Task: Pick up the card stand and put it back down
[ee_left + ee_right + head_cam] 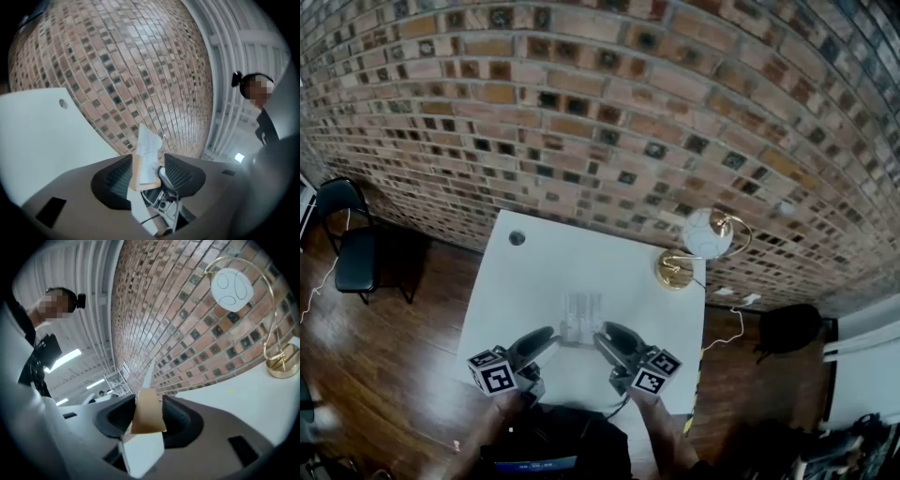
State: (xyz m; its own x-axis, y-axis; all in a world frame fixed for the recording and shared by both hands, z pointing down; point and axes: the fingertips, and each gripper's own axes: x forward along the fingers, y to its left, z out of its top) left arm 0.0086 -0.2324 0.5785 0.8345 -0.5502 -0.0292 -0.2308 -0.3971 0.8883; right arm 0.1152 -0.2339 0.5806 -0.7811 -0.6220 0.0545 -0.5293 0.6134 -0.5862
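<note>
Now R tongs (149, 404) pinch card stand (148, 417) near table (534, 281) edge; L tongs (147, 161) spread.

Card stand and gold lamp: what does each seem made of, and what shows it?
The tan-based card stand: matt tan block, probably wood; pale see-through upright sheet, likely acrylic. The gold arc lamp with white globe: mirror-shiny gold hoop and foot, seemingly polished metal; matt white globe, glass or plastic, unclear.

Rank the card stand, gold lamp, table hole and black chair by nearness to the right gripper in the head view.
1. card stand, right at the right gripper.
2. gold lamp, table's far right.
3. table hole, far left corner.
4. black chair, floor, far left.
</note>
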